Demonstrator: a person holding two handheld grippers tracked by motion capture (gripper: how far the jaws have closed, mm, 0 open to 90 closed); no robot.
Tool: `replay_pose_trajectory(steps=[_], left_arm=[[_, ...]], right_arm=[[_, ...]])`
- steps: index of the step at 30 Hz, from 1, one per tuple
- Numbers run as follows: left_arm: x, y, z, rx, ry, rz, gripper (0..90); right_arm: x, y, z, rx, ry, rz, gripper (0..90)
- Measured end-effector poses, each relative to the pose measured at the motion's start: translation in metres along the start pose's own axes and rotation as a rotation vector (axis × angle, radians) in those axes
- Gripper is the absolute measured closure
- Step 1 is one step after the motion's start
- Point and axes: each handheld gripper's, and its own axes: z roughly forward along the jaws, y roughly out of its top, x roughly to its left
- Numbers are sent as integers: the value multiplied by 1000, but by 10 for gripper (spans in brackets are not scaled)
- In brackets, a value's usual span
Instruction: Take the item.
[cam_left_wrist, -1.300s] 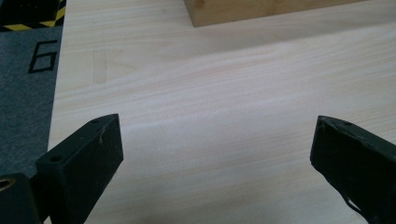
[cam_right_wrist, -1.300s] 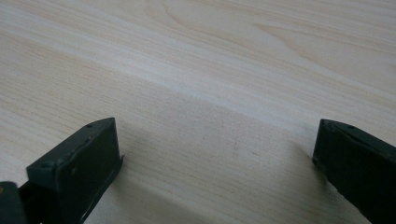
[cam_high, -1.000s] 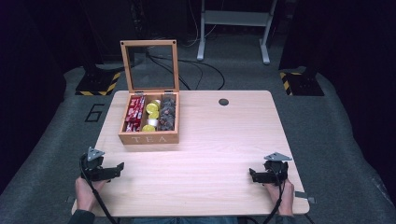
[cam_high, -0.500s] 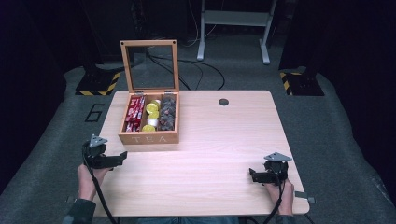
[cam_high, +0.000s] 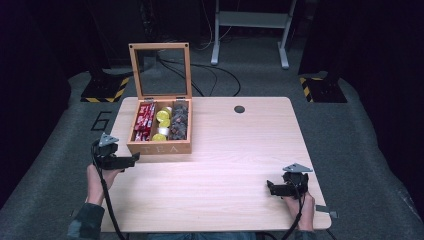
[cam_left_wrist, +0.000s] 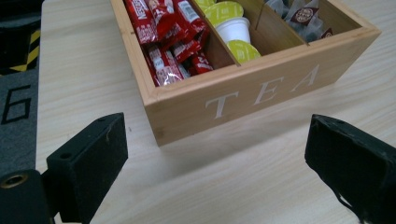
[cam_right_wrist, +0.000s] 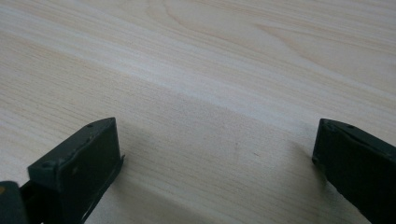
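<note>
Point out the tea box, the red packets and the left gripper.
tea box (cam_left_wrist: 261, 95), left gripper view, front wall at the lettering.
red packets (cam_left_wrist: 164, 28), left gripper view, middle of the pile.
left gripper (cam_high: 134, 159), high view, between its jaw tips.

The box (cam_left_wrist: 261, 88) is smooth, pale wood with white painted letters. The table (cam_right_wrist: 224, 70) is light wood with fine lines, matt. The red packets (cam_left_wrist: 163, 28) are shiny plastic. The left gripper (cam_left_wrist: 215, 154) has matt black jaws.
</note>
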Motion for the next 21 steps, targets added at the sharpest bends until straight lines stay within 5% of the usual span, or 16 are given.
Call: replay_pose_trajectory(steps=[21], left_arm=[[-7,46,13,-1,-25,64,29]], right_arm=[[0,0,0,-1,-1,-3,2]])
